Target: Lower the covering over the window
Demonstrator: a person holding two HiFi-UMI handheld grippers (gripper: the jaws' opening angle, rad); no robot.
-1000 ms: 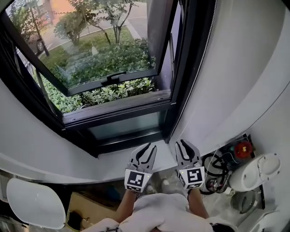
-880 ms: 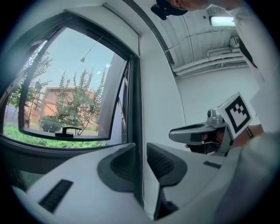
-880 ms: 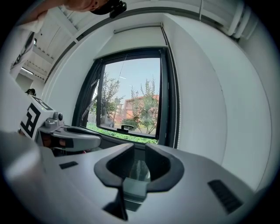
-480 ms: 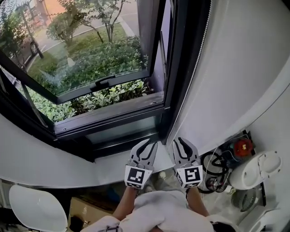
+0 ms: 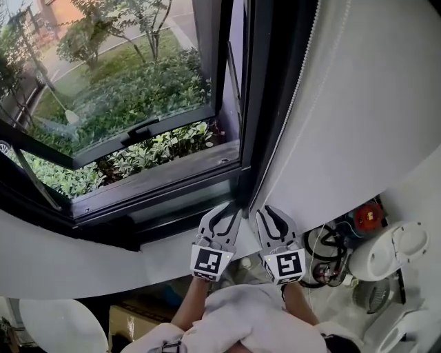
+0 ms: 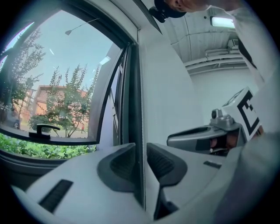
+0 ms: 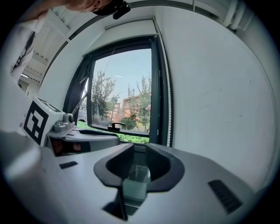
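Both grippers are seen carried nearer the right frame (image 5: 260, 103) of the window (image 5: 124, 103) than a second earlier. The left gripper (image 5: 229, 210) and right gripper (image 5: 267, 212) are held side by side, jaws parted and empty. The window is left uncovered, its bead chain (image 7: 167, 113) hung at its right edge.

Green shrubs (image 5: 138, 89) and trees (image 5: 148, 17) fill the view outside, while coiled black cables (image 5: 324, 248), a red device (image 5: 368, 217) and a white appliance (image 5: 396, 251) crowd the corner indoors.
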